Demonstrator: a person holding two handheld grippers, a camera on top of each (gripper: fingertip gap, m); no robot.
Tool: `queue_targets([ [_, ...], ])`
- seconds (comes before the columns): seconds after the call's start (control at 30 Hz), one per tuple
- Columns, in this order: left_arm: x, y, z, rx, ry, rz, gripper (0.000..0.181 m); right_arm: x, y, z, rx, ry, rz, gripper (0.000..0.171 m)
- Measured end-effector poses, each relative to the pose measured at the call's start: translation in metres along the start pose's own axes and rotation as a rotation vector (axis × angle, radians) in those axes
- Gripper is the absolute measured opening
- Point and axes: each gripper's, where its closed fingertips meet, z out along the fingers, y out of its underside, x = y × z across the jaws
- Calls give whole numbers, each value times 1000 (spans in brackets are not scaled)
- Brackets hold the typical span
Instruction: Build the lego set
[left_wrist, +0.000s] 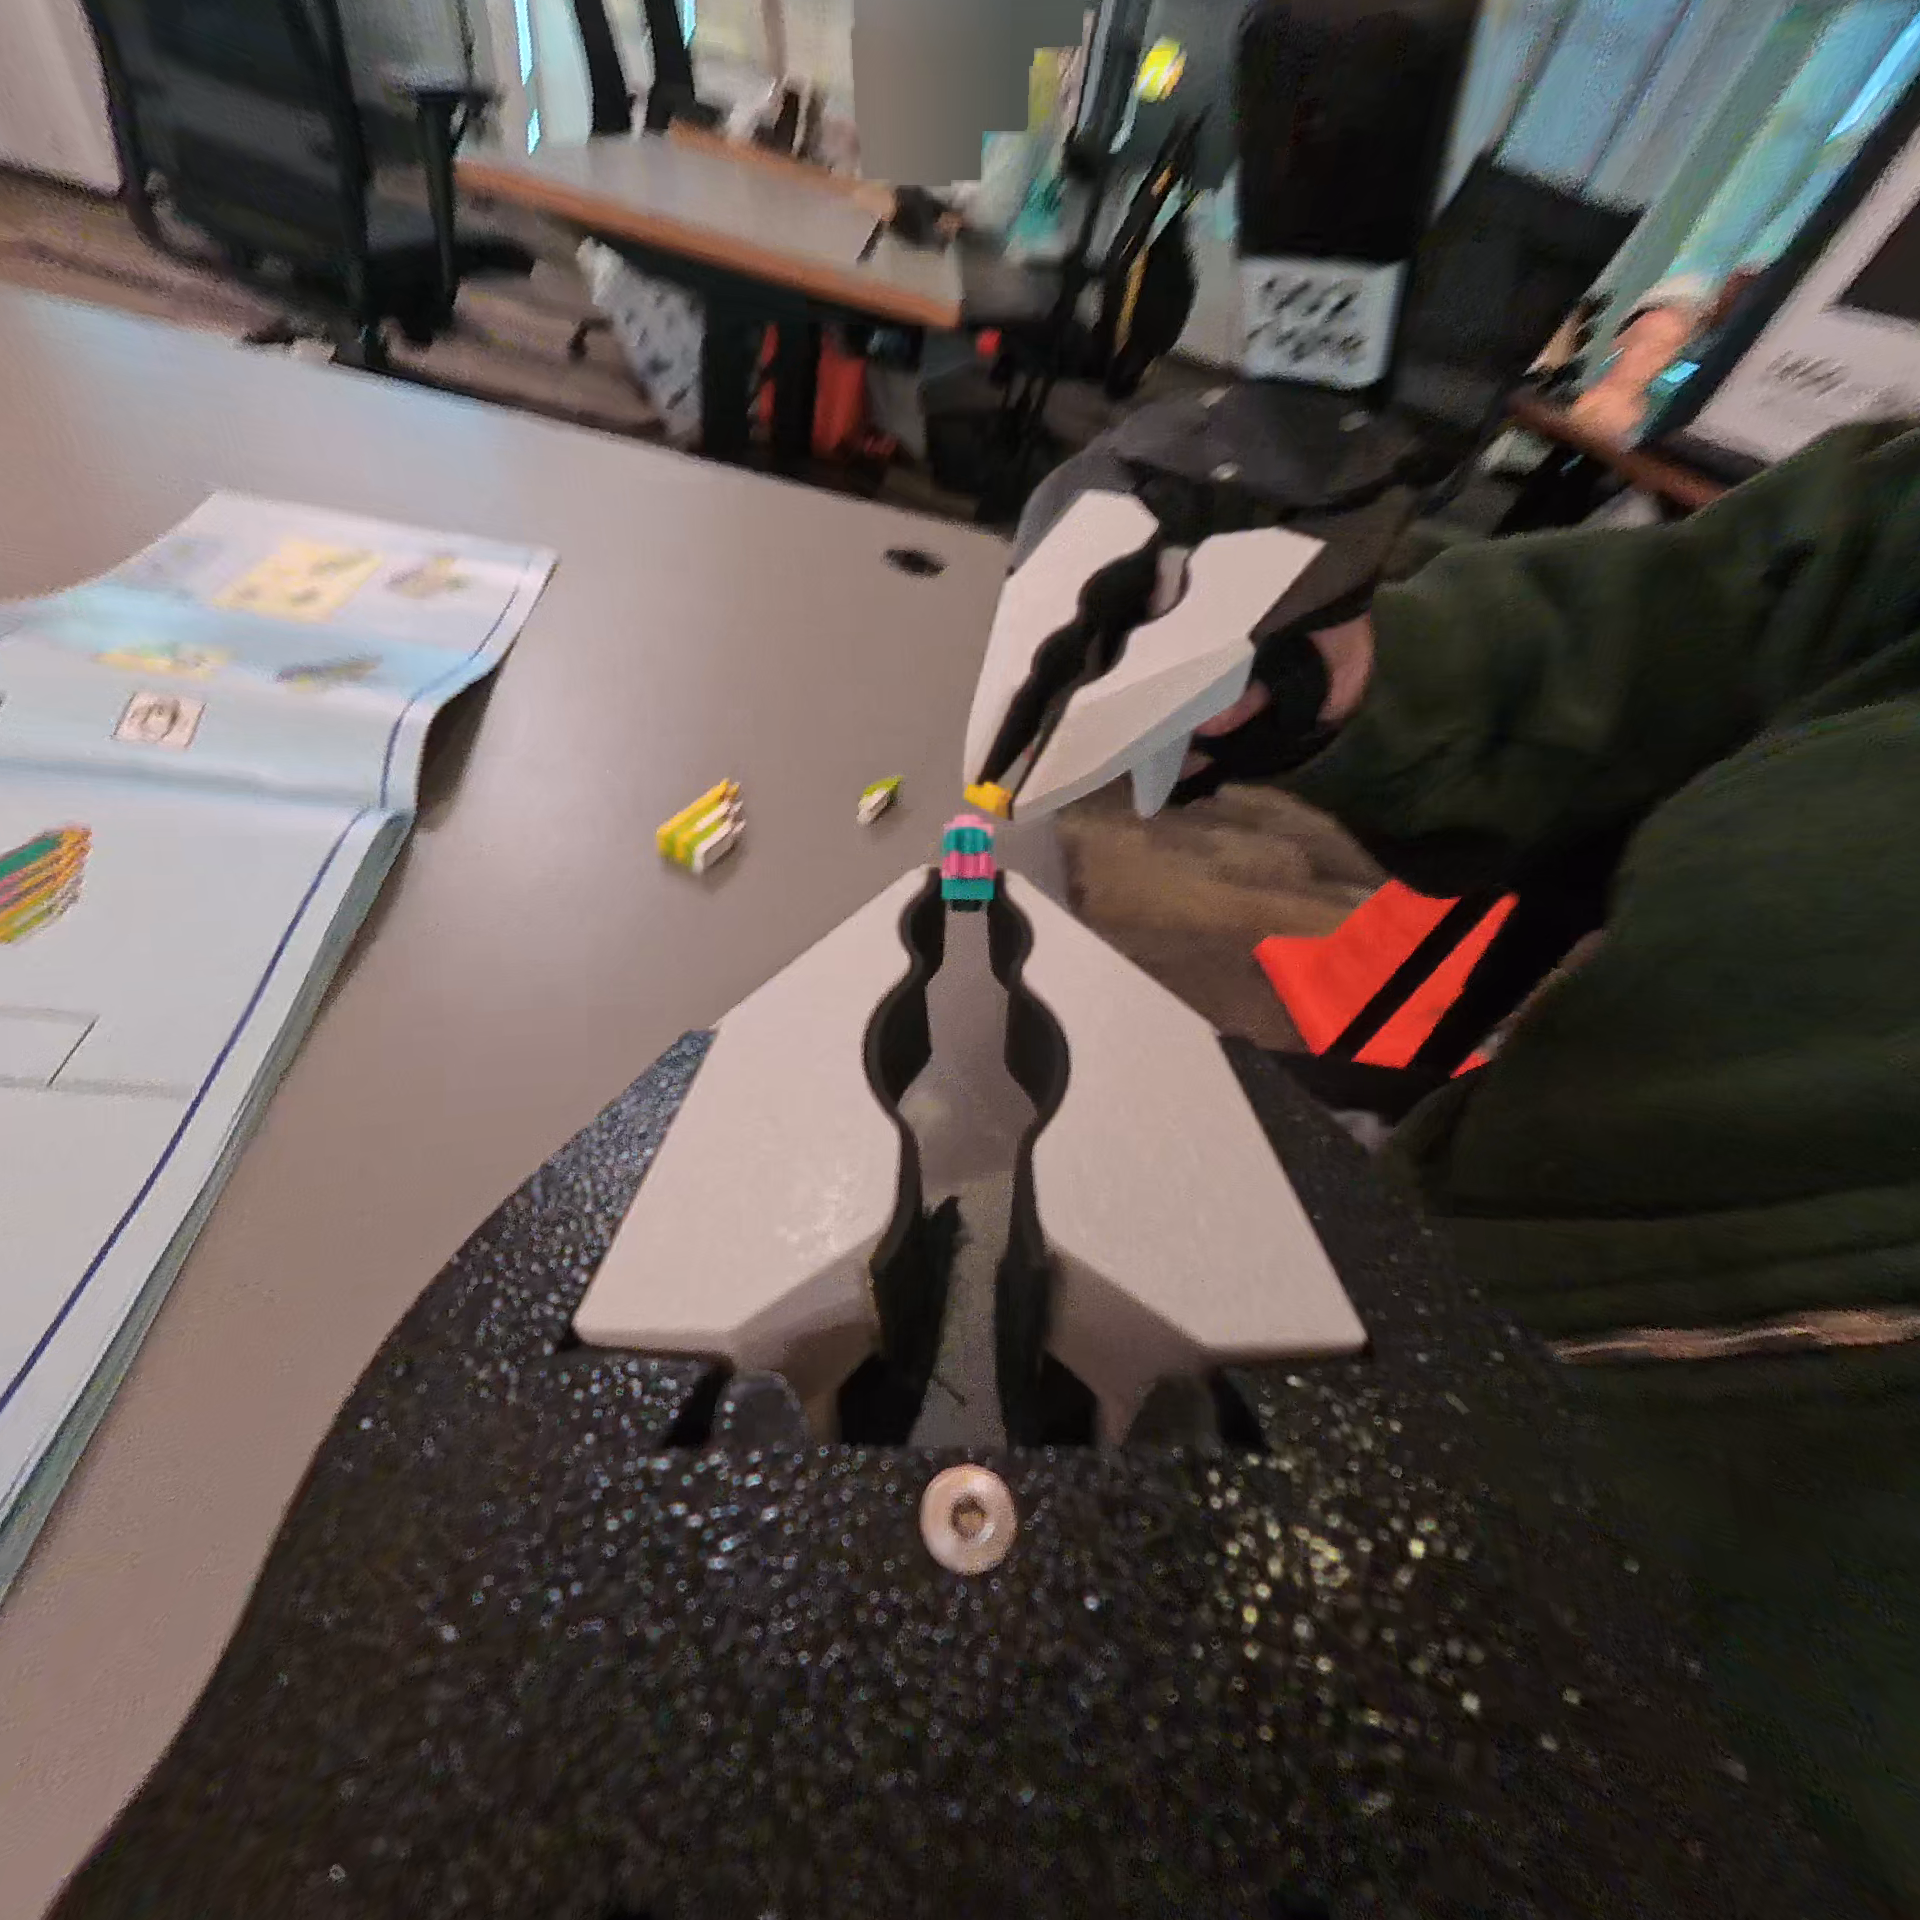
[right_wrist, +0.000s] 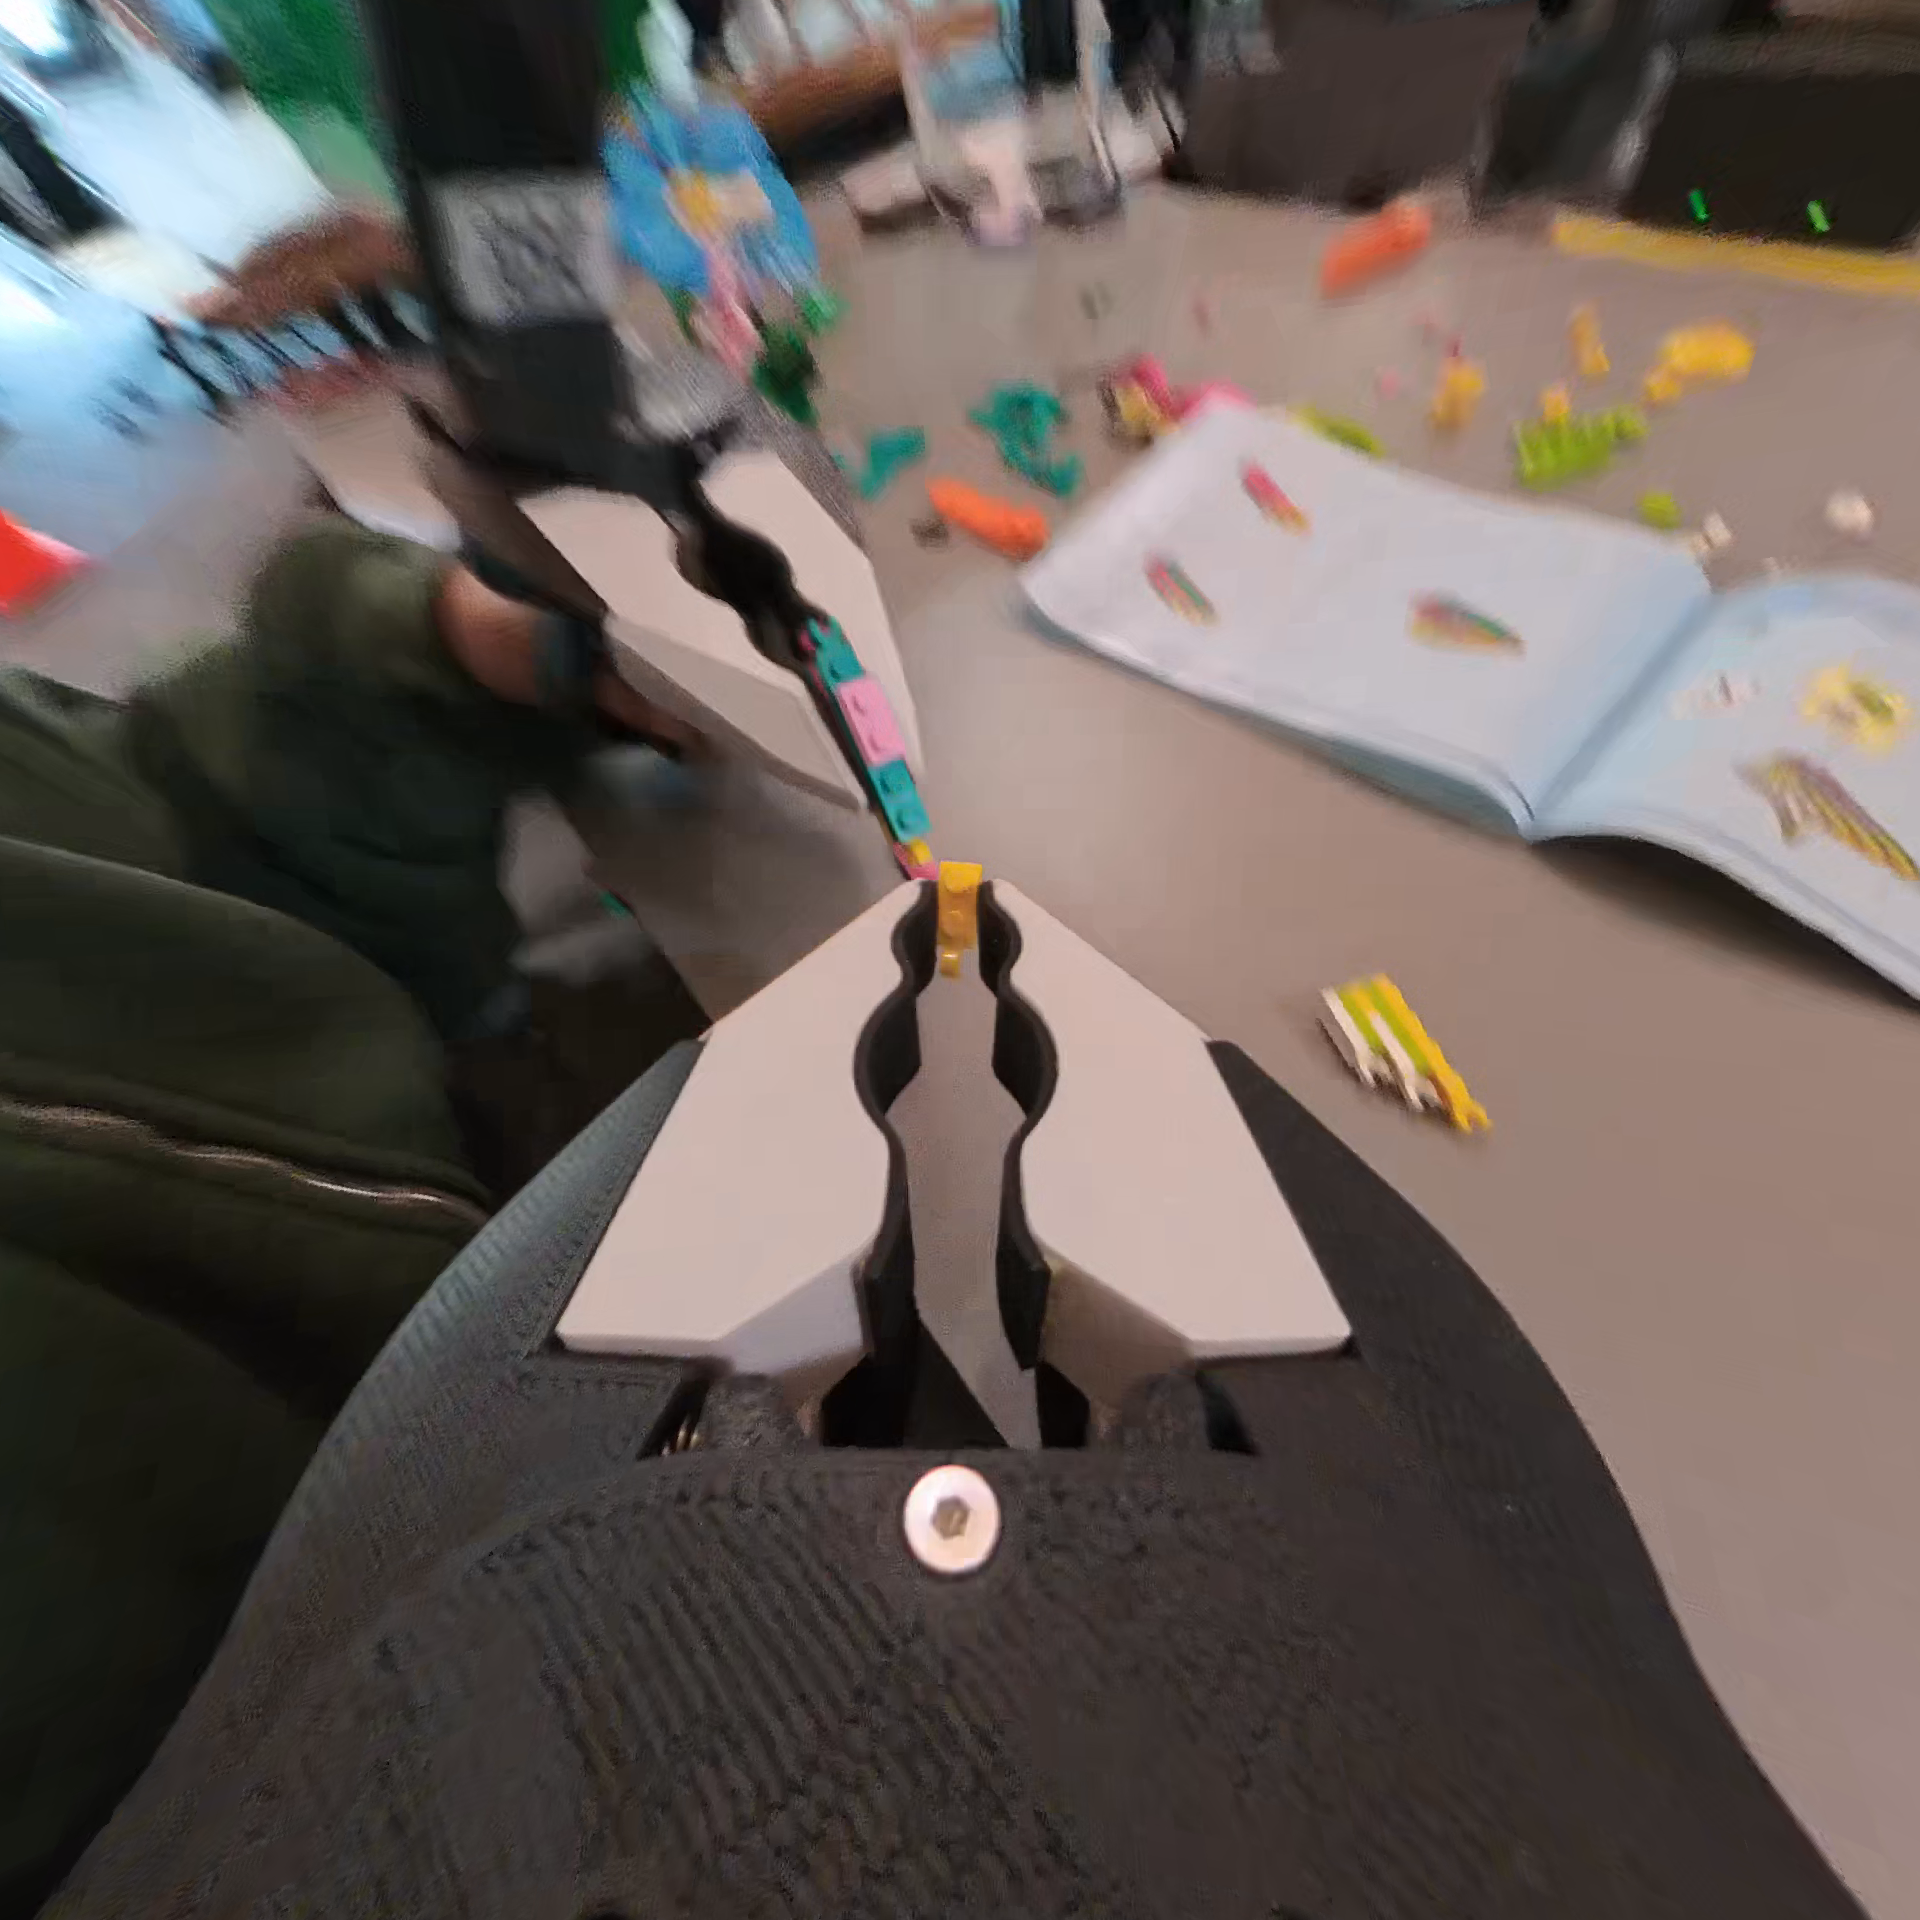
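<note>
My left gripper (left_wrist: 966, 896) is shut on a teal and pink lego strip (left_wrist: 968, 860), held above the grey table (left_wrist: 623, 644). In the right wrist view the same strip (right_wrist: 871, 740) runs out of the left gripper (right_wrist: 896, 821). My right gripper (right_wrist: 956, 891) is shut on a small yellow lego piece (right_wrist: 957, 914). That yellow piece (left_wrist: 988, 798) is at the outer end of the strip, touching or nearly touching it, with the right gripper (left_wrist: 1000, 802) coming from the upper right.
An open instruction booklet (left_wrist: 208, 790) lies at the left, also in the right wrist view (right_wrist: 1455, 665). A yellow, green and white lego assembly (left_wrist: 704, 828) (right_wrist: 1397, 1047) and a small piece (left_wrist: 879, 798) lie on the table. Several loose bricks (right_wrist: 1558, 436) lie beyond the booklet. A dark green sleeve (left_wrist: 1621, 748) is close by. Left and right tips are no more than a few centimetres apart.
</note>
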Motion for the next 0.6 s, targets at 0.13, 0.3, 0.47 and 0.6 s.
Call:
queue_targets([
  [0.13, 15, -13, -5, 79, 111, -24, 6, -24, -26, -8, 119, -191, -25, 6],
  [0.3, 28, -19, -6, 129, 203, -42, 6, -38, -29, -6, 103, -312, -9, 6],
  [0.47, 31, -21, -8, 149, 216, -19, 6, -40, -30, -7, 96, -355, -14, 6],
  [0.6, 30, -20, -7, 150, 205, -1, 6, -39, -28, -6, 76, -364, -36, 6],
])
